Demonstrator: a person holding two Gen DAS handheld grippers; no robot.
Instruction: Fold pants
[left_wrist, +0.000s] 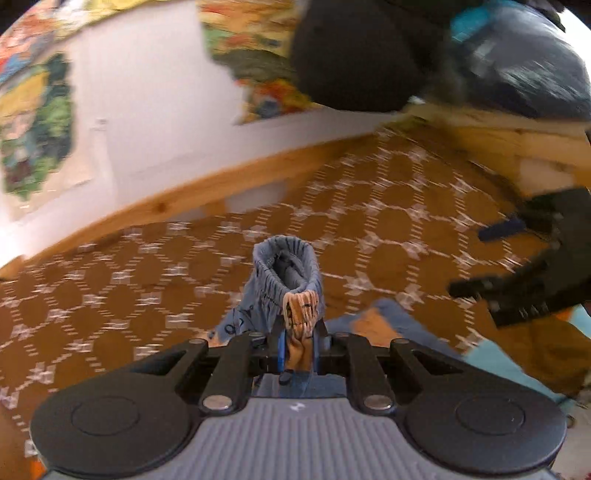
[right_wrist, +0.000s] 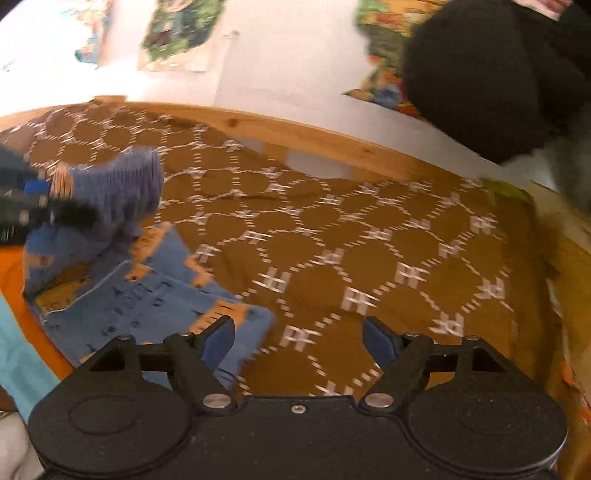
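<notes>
The left claw is clamped on the elastic waistband of the blue pants, lifting that end off the brown patterned bedspread. The rest of the pants trails down toward the right claw, whose fingers stand apart and empty just beside the lower hem, the nearer one to grab it. No containers are in view.

Brown patterned cover lies bare — black bundle crowds far edge.
</notes>
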